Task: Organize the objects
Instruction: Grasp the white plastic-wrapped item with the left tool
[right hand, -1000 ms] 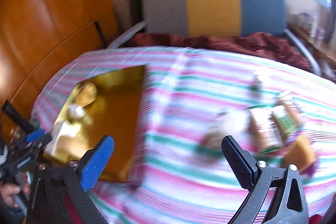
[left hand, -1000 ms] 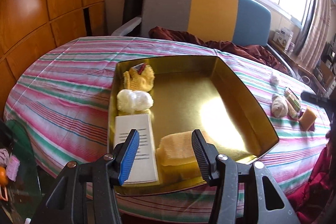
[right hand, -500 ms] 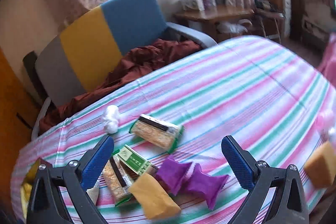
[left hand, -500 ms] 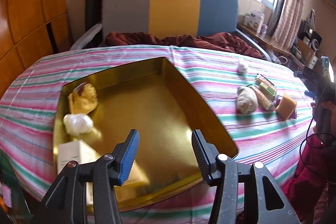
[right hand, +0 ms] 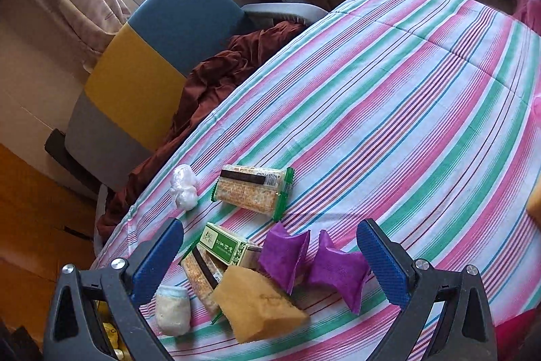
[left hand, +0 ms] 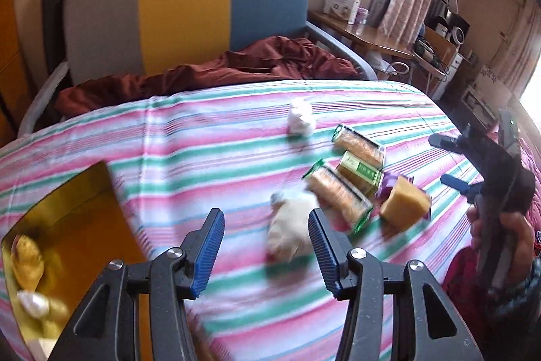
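My left gripper is open with nothing between its blue pads. It hangs over the striped tablecloth, just short of a white pouch. Beyond the pouch lie two cracker packs, a green box, a yellow sponge and a crumpled white ball. The gold tray is at the left with a few items inside. My right gripper stands wide open above the same group. Under it are two purple packets, the yellow sponge and the green box.
A grey, yellow and blue chair with a dark red cloth stands behind the table. A wooden desk with clutter is at the back right. A hand holds the right gripper at the table's right edge.
The left wrist view has swung right, off the gold tray and onto the loose items. The right wrist view has rolled and come to rest over the purple packets and sponge.
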`<action>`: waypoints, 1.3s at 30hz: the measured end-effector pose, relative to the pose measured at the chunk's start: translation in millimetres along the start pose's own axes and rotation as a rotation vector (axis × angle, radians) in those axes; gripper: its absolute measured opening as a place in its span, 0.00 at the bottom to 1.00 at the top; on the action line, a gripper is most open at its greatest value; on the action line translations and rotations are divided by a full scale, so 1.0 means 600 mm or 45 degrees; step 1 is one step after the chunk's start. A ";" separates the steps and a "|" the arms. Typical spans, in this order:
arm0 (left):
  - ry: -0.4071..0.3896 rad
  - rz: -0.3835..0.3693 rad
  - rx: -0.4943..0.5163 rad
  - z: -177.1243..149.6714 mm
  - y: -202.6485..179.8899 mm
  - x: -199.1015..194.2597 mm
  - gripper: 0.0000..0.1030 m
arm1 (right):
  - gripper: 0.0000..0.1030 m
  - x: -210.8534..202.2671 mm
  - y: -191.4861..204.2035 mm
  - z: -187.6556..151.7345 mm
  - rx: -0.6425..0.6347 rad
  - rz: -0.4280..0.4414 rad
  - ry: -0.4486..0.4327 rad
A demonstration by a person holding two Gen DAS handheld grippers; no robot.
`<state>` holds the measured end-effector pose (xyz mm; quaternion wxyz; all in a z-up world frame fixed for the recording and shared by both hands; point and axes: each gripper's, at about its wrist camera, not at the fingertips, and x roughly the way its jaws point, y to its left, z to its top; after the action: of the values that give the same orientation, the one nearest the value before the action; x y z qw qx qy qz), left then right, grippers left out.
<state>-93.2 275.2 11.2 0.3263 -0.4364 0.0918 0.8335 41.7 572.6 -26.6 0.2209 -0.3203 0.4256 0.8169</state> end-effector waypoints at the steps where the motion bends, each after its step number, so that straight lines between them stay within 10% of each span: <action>1: 0.016 -0.007 0.015 0.016 -0.010 0.018 0.51 | 1.00 0.000 -0.001 0.000 0.008 0.014 0.008; 9: 0.129 0.009 0.175 0.107 -0.066 0.166 0.50 | 1.00 0.020 0.007 -0.006 -0.007 0.102 0.109; 22: 0.259 -0.016 0.084 0.200 -0.083 0.355 0.50 | 1.00 0.044 0.017 -0.018 -0.035 0.152 0.213; 25: 0.264 -0.002 0.073 0.199 -0.081 0.379 0.33 | 1.00 0.046 0.018 -0.018 -0.044 0.146 0.214; 39: 0.012 -0.099 0.235 0.075 -0.112 0.112 0.32 | 1.00 0.041 0.018 -0.009 -0.086 0.075 0.162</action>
<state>-108.4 377.6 -5.7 0.3969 -0.4115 0.1526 0.8061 19.5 564.8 -40.6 0.1585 -0.3662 0.4204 0.8149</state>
